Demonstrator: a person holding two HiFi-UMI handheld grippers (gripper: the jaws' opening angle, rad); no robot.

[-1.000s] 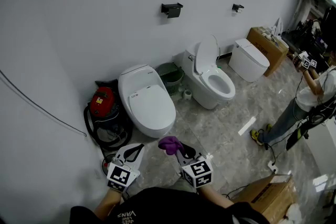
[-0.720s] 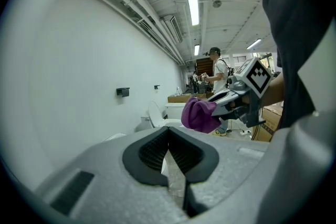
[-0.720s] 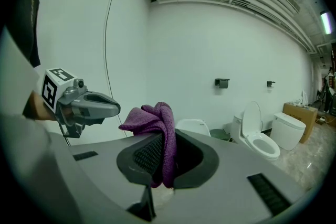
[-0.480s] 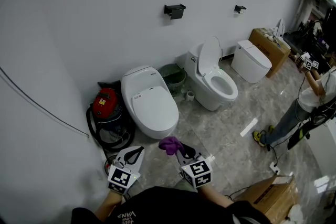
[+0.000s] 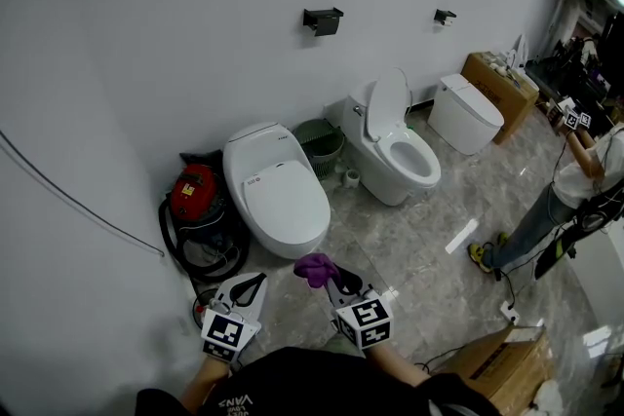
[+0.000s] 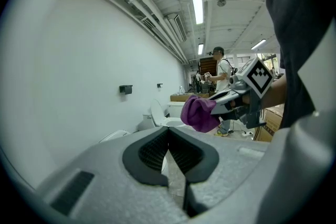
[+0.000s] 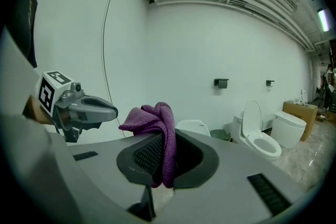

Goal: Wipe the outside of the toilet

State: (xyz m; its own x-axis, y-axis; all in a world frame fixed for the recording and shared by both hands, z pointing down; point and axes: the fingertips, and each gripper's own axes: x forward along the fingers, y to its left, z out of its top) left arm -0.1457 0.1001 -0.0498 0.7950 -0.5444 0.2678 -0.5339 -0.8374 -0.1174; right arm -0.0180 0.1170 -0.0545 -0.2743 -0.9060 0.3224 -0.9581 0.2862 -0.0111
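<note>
Three white toilets stand along the wall. The nearest toilet (image 5: pixel 276 195) has its lid down; it also shows in the right gripper view (image 7: pixel 192 126). The middle toilet (image 5: pixel 395 146) has its lid up. My right gripper (image 5: pixel 327 276) is low in the head view, shut on a purple cloth (image 5: pixel 314 268) that bunches above its jaws (image 7: pixel 157 118). It hovers short of the nearest toilet's front, not touching it. My left gripper (image 5: pixel 251 286) sits beside it to the left, shut and holding nothing (image 6: pixel 169 134).
A red vacuum cleaner (image 5: pixel 195 195) with a hose lies left of the nearest toilet. A green bin (image 5: pixel 320 139) stands between two toilets. A cardboard box (image 5: pixel 502 360) sits at lower right. A person (image 5: pixel 575 185) stands at the right edge on the marble floor.
The head view has shifted slightly. Both grippers keep their places and the cloth stays in the right one.
</note>
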